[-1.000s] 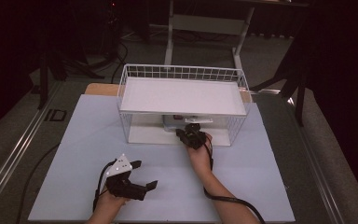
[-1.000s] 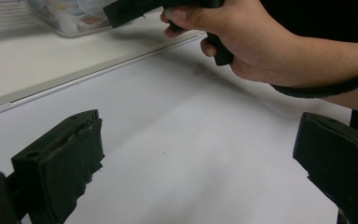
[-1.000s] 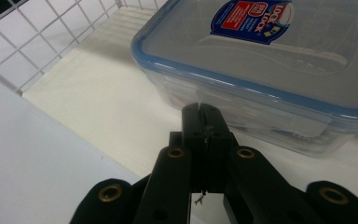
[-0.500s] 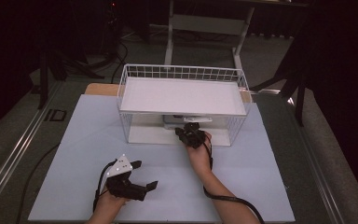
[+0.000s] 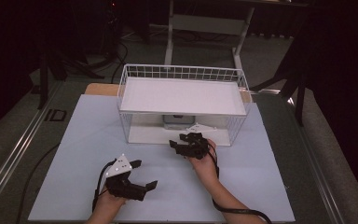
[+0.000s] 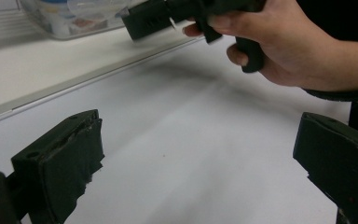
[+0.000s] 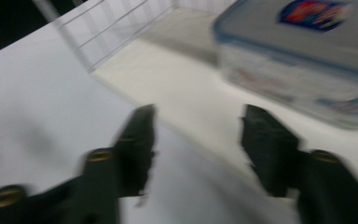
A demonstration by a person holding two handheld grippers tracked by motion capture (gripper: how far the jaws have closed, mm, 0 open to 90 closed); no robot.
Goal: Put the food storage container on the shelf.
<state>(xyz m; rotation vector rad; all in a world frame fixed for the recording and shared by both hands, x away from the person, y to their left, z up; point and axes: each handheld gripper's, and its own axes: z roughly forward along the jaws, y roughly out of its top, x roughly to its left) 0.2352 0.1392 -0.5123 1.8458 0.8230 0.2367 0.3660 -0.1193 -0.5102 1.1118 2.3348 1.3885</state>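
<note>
Presently the right gripper (image 5: 179, 143) sits just outside the open front of the white wire-mesh shelf basket (image 5: 240, 120); its jaws have just been opening and stand apart with nothing between them. A clear plastic lidded food container with a blue-rimmed lid (image 7: 303, 56) rests on the lower floor of the basket, toward the back and near the middle, a little beyond the jaws. The left gripper (image 5: 140, 179) lies low on the pale blue table mat (image 5: 84, 140), its jaws spread wide and empty, well apart from the basket.

Judgement: the step in hand appears to be a release and withdrawal from the container. To do it well, the right gripper should back out level, keeping the jaws spread and below the white shelf board (image 5: 182, 95).

Clearances: the shelf board limits headroom, and wire walls close the sides. Open mat lies in front, ample for retreat; the left gripper stands off to one side.
</note>
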